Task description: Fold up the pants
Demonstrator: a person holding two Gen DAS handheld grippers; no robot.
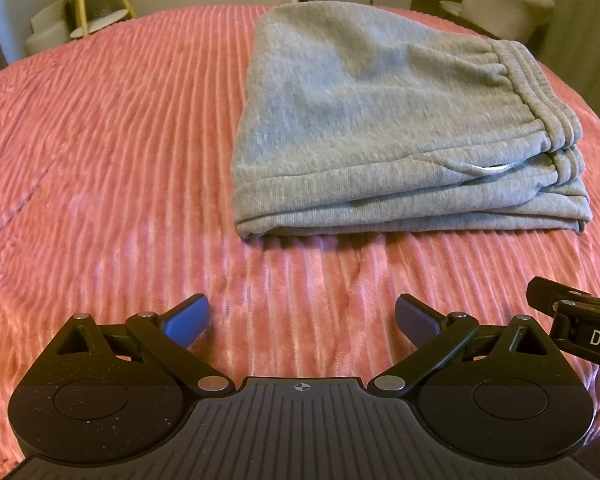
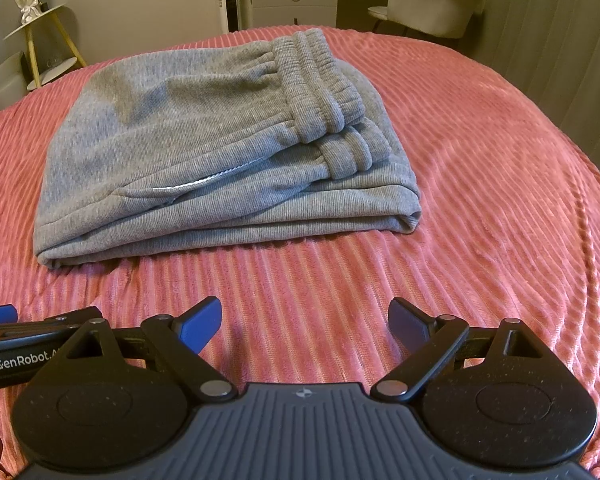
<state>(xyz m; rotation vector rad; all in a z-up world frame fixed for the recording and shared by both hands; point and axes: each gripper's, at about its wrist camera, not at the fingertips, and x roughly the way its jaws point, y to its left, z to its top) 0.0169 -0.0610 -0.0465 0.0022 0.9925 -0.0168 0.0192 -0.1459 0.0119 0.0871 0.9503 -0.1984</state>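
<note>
Both tools sit back from the work. Left wrist view: the left gripper [image 1: 302, 322] hangs released, empty, over the pink bedspread [image 1: 112, 152]; the grey pants [image 1: 364, 120] lie ahead-right in a compact stack, likely finished. Right wrist view: the right gripper [image 2: 304, 326] is likewise spread, and only here the doubled waistband [image 2: 320, 80] shows clearly

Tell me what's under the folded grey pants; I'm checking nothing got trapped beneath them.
The grey pants lie in stacked layers directly on the pink ribbed bedspread, which shows all around them. Whatever lies between the layers or beneath the stack is covered.
</note>
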